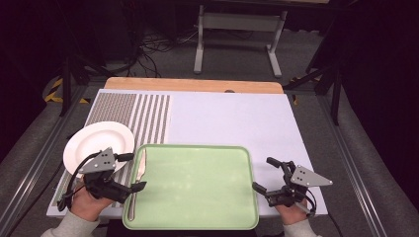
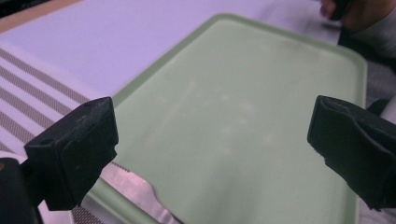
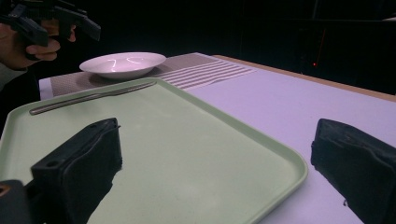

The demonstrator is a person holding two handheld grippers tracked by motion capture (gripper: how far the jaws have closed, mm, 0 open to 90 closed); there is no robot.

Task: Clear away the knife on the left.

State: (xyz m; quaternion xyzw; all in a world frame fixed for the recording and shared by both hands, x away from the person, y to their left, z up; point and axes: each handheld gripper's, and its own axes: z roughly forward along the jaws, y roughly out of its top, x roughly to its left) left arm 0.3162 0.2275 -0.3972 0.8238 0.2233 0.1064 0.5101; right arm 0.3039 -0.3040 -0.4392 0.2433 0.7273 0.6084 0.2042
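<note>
A knife (image 1: 138, 183) is seen lying along the left rim of a green tray (image 1: 197, 187), blade end pointing away from the person and handle end toward the near edge. From the high view it seems to rest partly on the rim rather than flat on the tray floor; whether the handle end touches the mat cannot be told. A white plate (image 1: 96, 141) sits on a striped mat (image 1: 148, 116) just to the left of the tray, clear of the knife.

The left gripper (image 1: 132, 173) is held just above and beside the knife with its jaws spread wide and nothing between them; in the left gripper view the blade (image 2: 135, 191) shows below the left jaw, untouched. The right gripper (image 1: 264, 174) is held at the right edge of the tray, its jaws also wide apart and empty, with the tray rim (image 3: 280, 161) seen between them.

The knife is judged to be light, stiff and smooth, so it is likely to slip or pivot if it is pinched at one end. It lies low against hard plastic, so little room is left for a jaw beneath it. A hold across the narrow width of the handle, near its middle, is judged safest, with the raised rim used as the place where a jaw can get under. The tray itself is thought light enough to shift if pushed.
</note>
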